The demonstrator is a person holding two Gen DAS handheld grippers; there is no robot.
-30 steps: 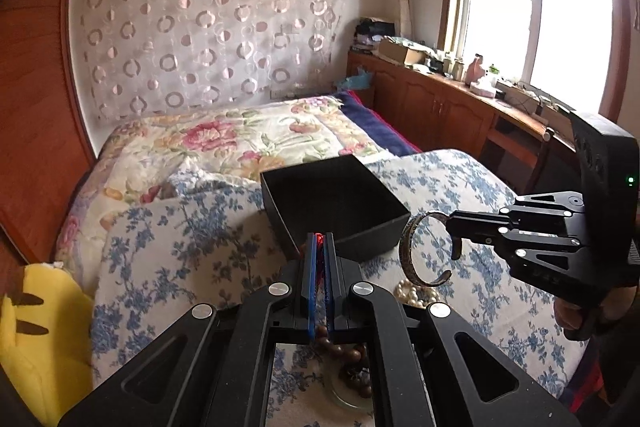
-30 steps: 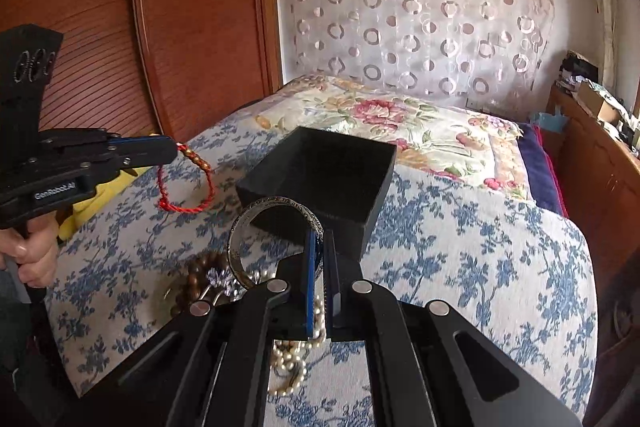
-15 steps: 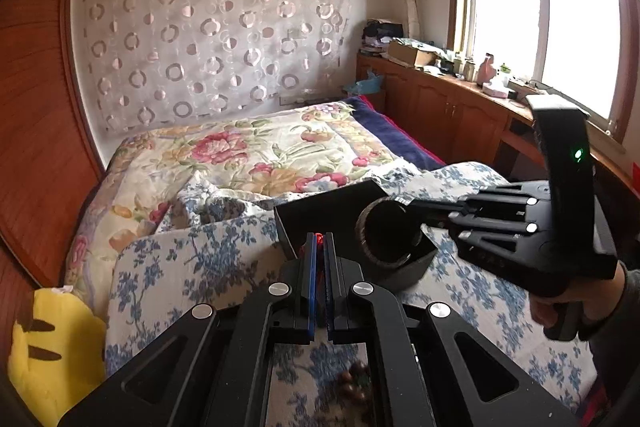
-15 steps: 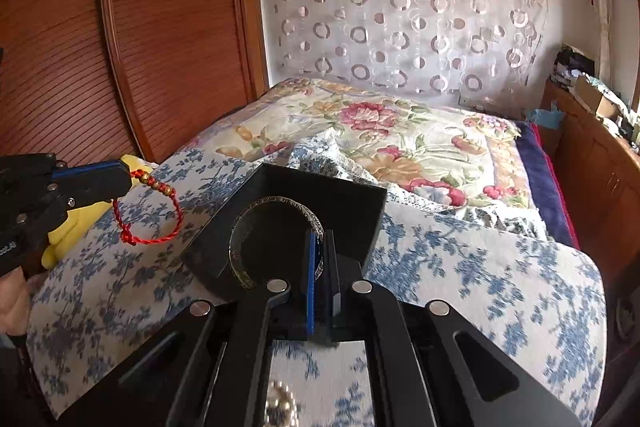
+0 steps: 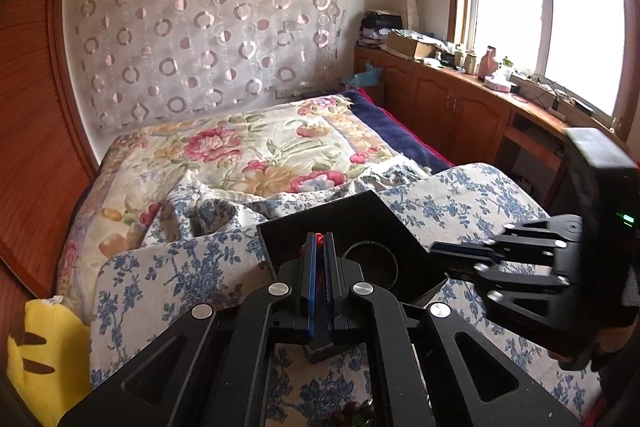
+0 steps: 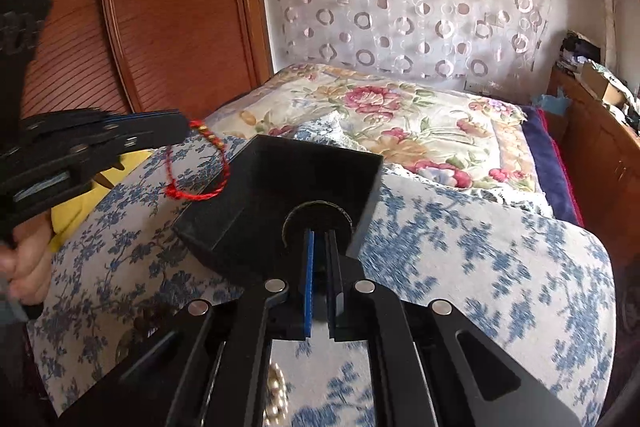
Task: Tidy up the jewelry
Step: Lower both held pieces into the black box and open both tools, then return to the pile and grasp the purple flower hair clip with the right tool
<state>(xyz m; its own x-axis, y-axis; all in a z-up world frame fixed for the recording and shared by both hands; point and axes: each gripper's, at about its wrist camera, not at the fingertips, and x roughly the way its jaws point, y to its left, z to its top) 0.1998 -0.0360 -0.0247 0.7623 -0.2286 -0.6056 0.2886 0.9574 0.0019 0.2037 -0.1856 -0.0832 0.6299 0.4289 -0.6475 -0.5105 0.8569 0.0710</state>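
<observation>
The right fingers [image 6: 320,239] are pinching the bangle [image 6: 318,217] down inside the black box [image 6: 280,163]; the left fingers [image 5: 319,247] are gripping the red cord bracelet [image 6: 200,167] beside its rim. Release low, then withdraw straight.

box [image 6: 304,179] sits on bed cover [image 6: 480,259], bangle [image 6: 316,211] in it; cord bracelet [image 6: 196,167] hangs left of box; pearl strand [image 6: 276,395] on cover nearer cam.

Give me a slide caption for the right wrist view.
Right gripper holds a bangle over the black box; left gripper dangles a red cord bracelet.
</observation>
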